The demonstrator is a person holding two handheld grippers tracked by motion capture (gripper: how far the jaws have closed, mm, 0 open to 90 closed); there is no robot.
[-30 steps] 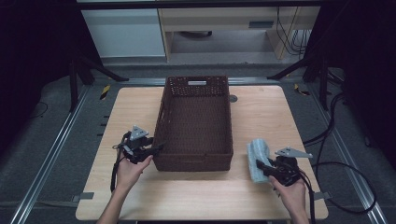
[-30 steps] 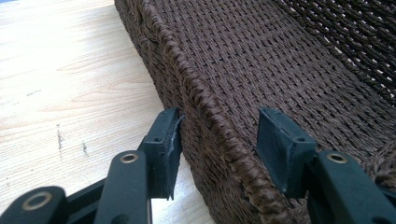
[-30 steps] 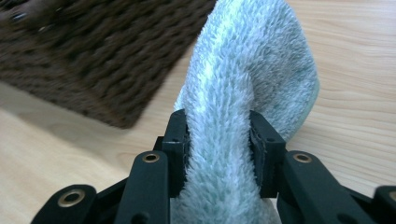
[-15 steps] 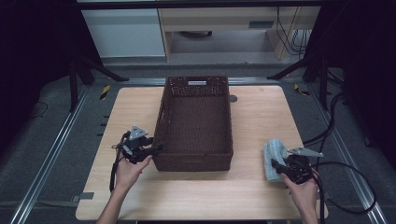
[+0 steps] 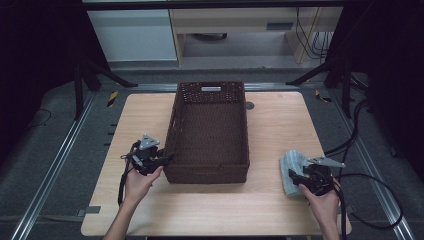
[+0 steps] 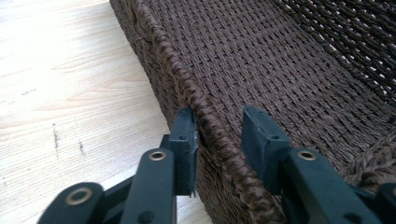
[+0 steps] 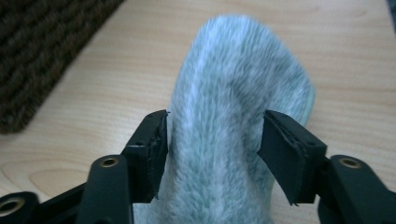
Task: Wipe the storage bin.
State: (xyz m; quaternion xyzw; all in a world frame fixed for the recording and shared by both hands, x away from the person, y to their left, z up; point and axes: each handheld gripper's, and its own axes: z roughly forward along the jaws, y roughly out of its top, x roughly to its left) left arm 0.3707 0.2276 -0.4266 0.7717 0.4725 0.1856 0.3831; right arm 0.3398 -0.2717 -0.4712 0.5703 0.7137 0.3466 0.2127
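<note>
While the left tool closes astride the basket rim, the right tool opens around the cloth.

The dark brown woven wicker basket stands on the light wooden surface, at its centre and reaching toward 12 o'clock. The left hand-held gripper sits at 8 o'clock from the basket's middle, its jaws astride the rim of the basket's left wall, one outside and one inside. The pale grey-green fluffy cloth lies on the surface at 4 o'clock, apart from the basket. The right hand-held gripper is at the cloth's 6 o'clock end, cloth between its jaws.
</note>
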